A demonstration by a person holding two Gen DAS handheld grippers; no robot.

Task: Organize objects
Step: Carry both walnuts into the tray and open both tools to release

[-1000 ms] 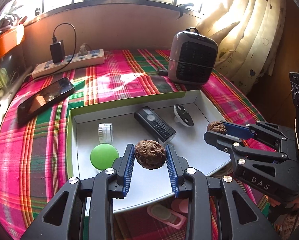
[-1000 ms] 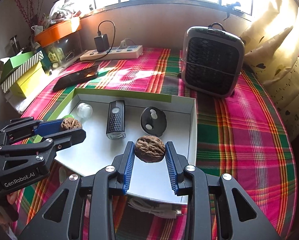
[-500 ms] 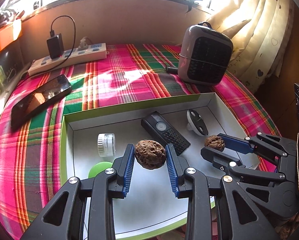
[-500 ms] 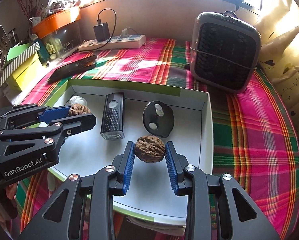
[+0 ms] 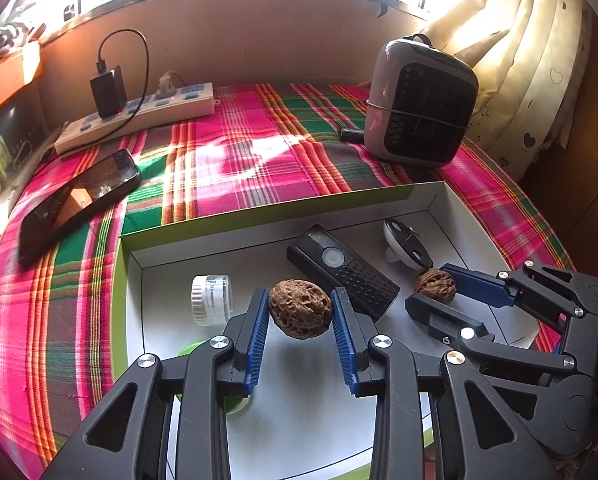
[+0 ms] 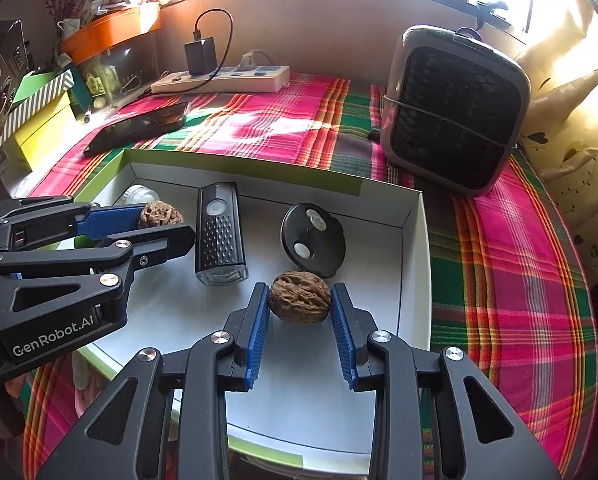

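Left wrist view: left gripper [image 5: 301, 314] clamps a rough walnut [image 5: 300, 308] above the white tray [image 5: 439, 204], clear jar [image 5: 212, 299] left, black bike light [image 5: 341, 274] right. Right gripper [image 6: 299, 300] clamps a smoother walnut [image 6: 300, 297] (over the tray's right half), beside a round black disc [image 6: 313, 240].

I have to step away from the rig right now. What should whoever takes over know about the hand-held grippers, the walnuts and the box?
Left hand-held gripper: shut on the pitted walnut, above the box floor.
Right hand-held gripper: shut on the smoother walnut, also over the box.
Already in the box: bike light, black disc, small jar, green lid.
Left to do: set both walnuts down in the box and let go.
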